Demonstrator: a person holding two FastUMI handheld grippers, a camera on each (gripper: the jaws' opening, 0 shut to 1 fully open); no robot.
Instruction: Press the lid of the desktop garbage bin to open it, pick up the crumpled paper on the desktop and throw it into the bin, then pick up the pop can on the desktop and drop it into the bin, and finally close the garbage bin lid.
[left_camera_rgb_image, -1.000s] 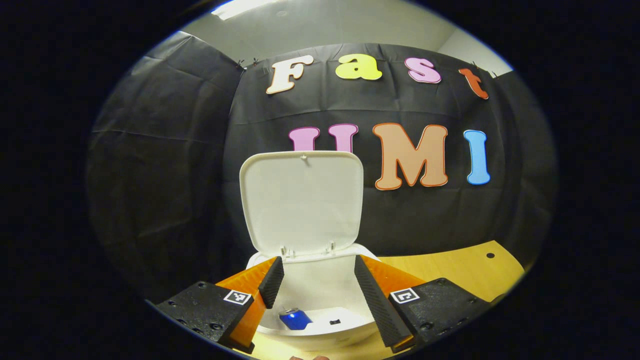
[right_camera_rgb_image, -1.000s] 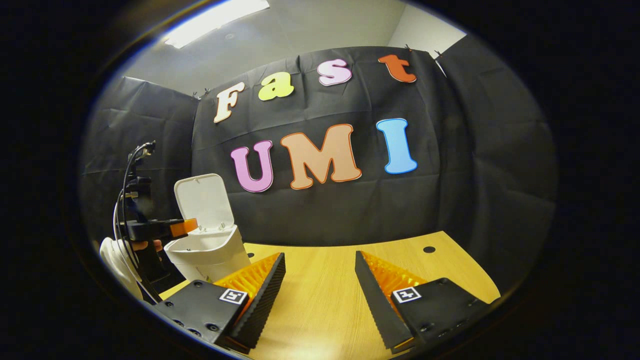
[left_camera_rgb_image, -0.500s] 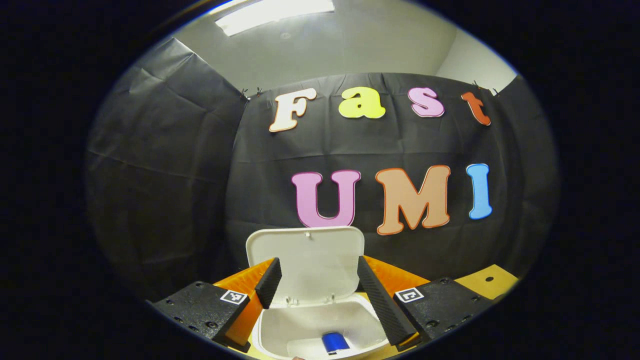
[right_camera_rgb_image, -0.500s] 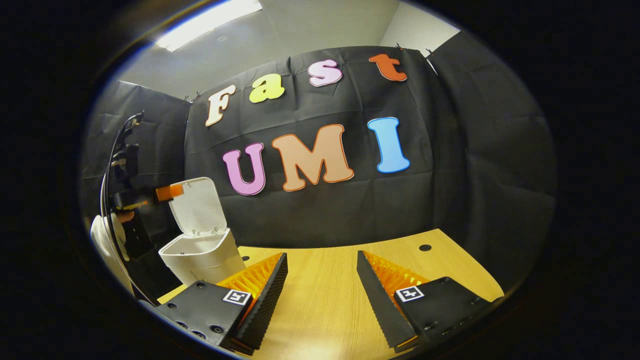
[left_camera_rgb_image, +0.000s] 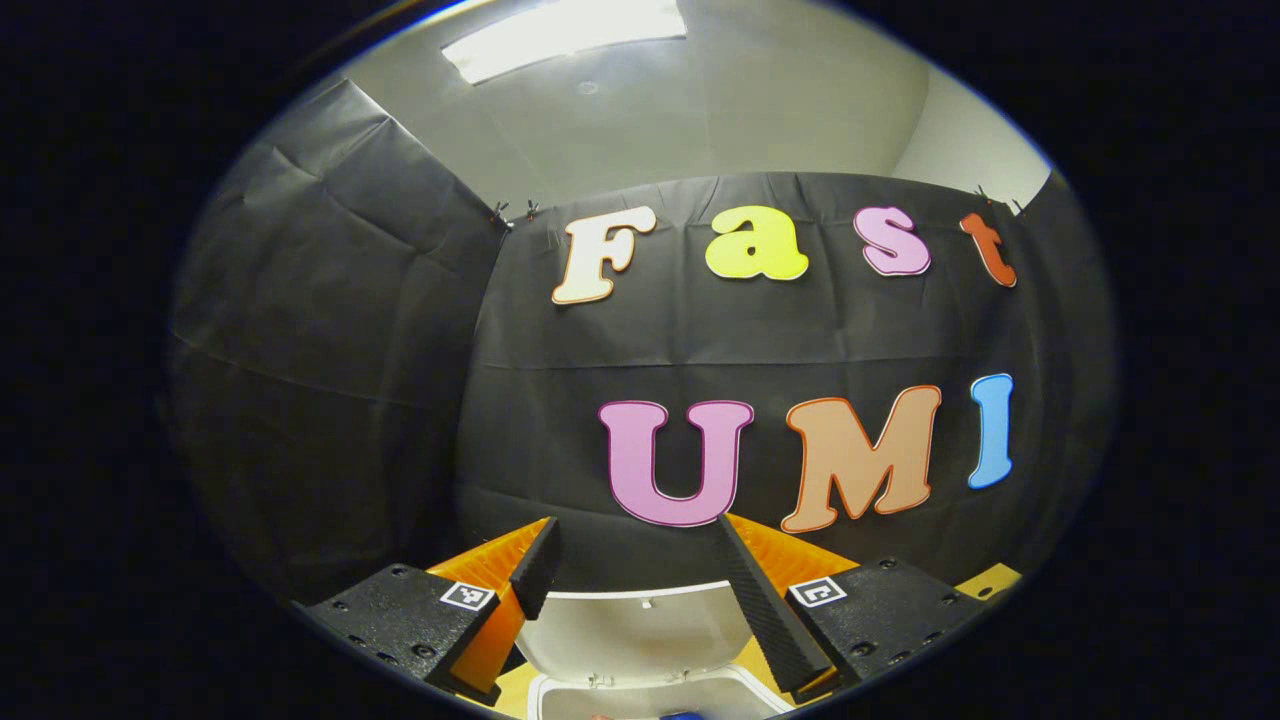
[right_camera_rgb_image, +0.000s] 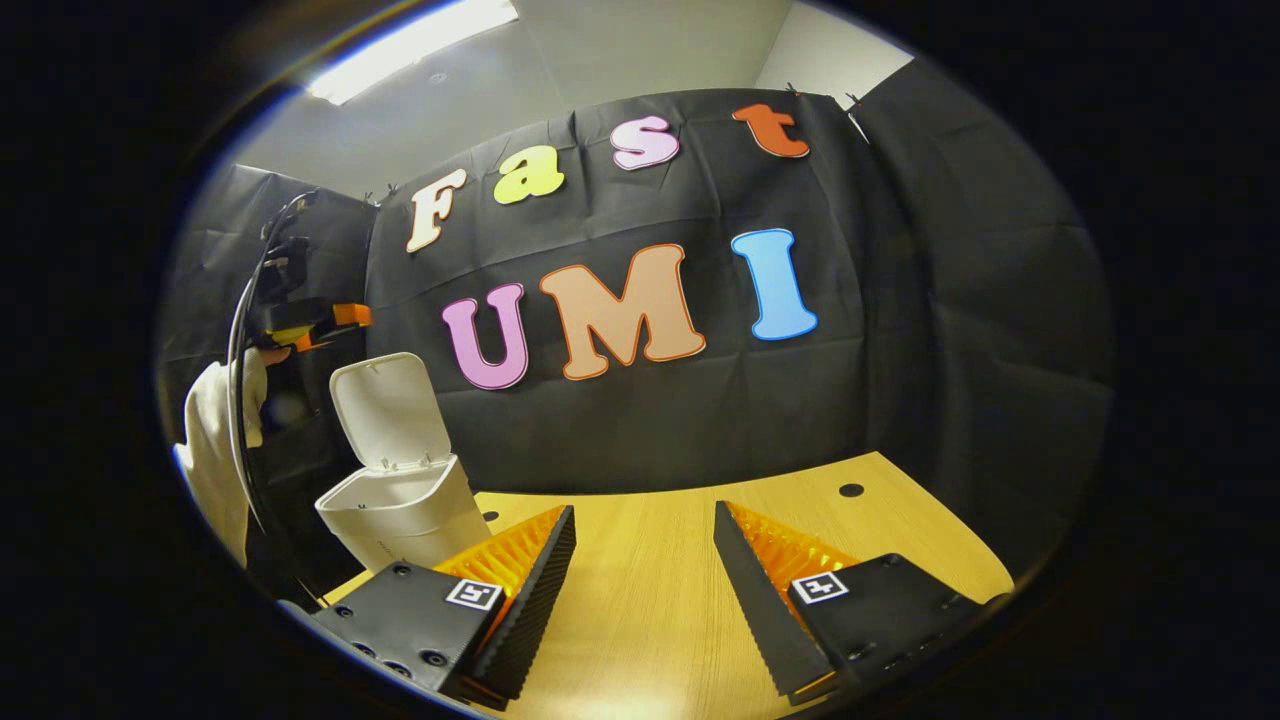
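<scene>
Left gripper (left_camera_rgb_image: 640, 575): fingers spread wide, nothing between them, held above the white desktop garbage bin (left_camera_rgb_image: 640, 695), whose raised lid (left_camera_rgb_image: 640, 630) stands upright just beyond the fingertips; a sliver of the blue pop can (left_camera_rgb_image: 680, 715) lies inside the bin at the view's lower edge. Right gripper (right_camera_rgb_image: 640, 560): fingers wide apart and empty, low over the wooden desktop (right_camera_rgb_image: 650, 610), well apart from the bin (right_camera_rgb_image: 405, 505) at its left, lid (right_camera_rgb_image: 390, 410) open, with the left gripper (right_camera_rgb_image: 315, 325) and a white sleeve (right_camera_rgb_image: 215, 440) above and beside it.

Black cloth walls (right_camera_rgb_image: 900, 330), wooden desk (right_camera_rgb_image: 640, 560), ceiling light panel (left_camera_rgb_image: 565, 25)
</scene>
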